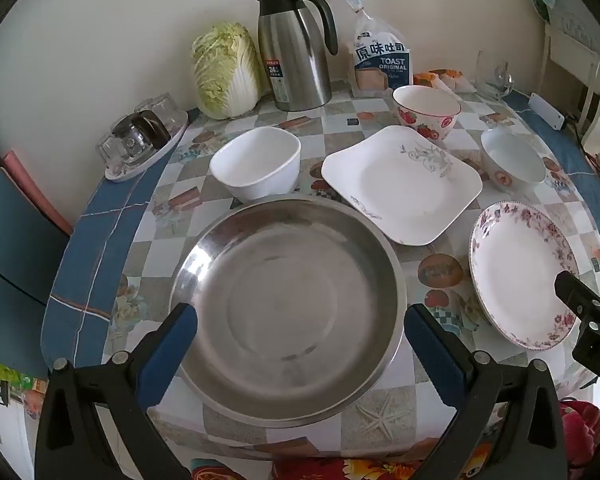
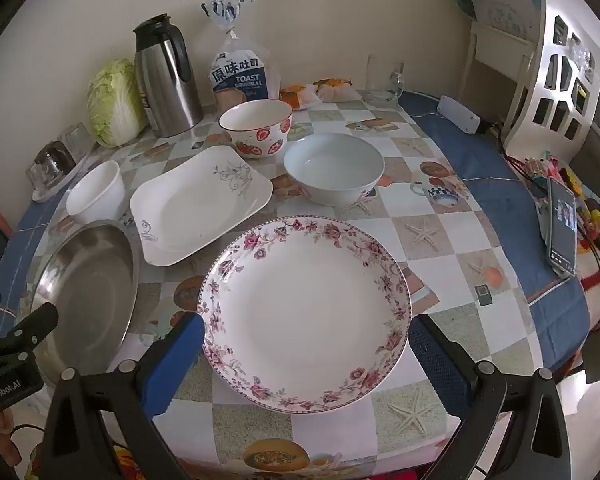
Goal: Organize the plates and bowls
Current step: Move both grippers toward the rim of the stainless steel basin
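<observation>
Both grippers are hanging wide open, holding nothing: the left gripper (image 1: 300,344) is straddling the steel basin (image 1: 286,308) and the right gripper (image 2: 306,354) the floral plate (image 2: 305,314). Both dishes are lying near the desk's (image 2: 440,208) front edge, seemingly being lined up for stacking.

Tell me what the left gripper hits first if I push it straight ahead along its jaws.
Most likely the steel basin: the open left gripper has it framed between its jaws. Past it stand the white bowl and square plate. Its height above the basin is unclear, so it might skim over the rim.
</observation>
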Tool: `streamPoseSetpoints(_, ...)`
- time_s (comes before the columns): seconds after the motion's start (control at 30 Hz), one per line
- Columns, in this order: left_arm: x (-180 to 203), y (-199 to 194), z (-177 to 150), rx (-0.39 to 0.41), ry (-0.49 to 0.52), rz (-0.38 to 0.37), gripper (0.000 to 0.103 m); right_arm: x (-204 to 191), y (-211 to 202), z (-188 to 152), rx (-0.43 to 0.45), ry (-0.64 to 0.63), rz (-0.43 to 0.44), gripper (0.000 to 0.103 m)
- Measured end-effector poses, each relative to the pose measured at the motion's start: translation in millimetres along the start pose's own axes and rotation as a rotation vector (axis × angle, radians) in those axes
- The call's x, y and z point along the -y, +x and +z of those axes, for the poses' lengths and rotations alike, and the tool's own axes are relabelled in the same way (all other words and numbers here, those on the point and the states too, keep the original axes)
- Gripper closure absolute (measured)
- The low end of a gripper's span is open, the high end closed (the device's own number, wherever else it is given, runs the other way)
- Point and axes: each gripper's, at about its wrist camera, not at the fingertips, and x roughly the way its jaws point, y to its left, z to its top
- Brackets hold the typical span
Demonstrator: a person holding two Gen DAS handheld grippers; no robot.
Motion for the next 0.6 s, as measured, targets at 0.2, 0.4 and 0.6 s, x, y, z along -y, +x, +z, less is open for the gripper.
streamPoseSetpoints(0.2,-1.4,0.2,0.6,0.004,-0.002,0.0,0.0,-1.1,-0.4,0.1,0.003,-0.007,-0.012,0.0)
streamPoseSetpoints(0.4,-8.5,-4.1,8.3,-0.001,-0.014,0.005,0.0,-1.3,-0.6,0.2,0.004,-0.006,-0.012,0.0)
streamPoseSetpoints(0.6,-6.7,-4.3,5.0,0.004,-0.016,0.014,0.0,-0.5,-0.4,0.2,0.003,-0.005,-0.01,0.0)
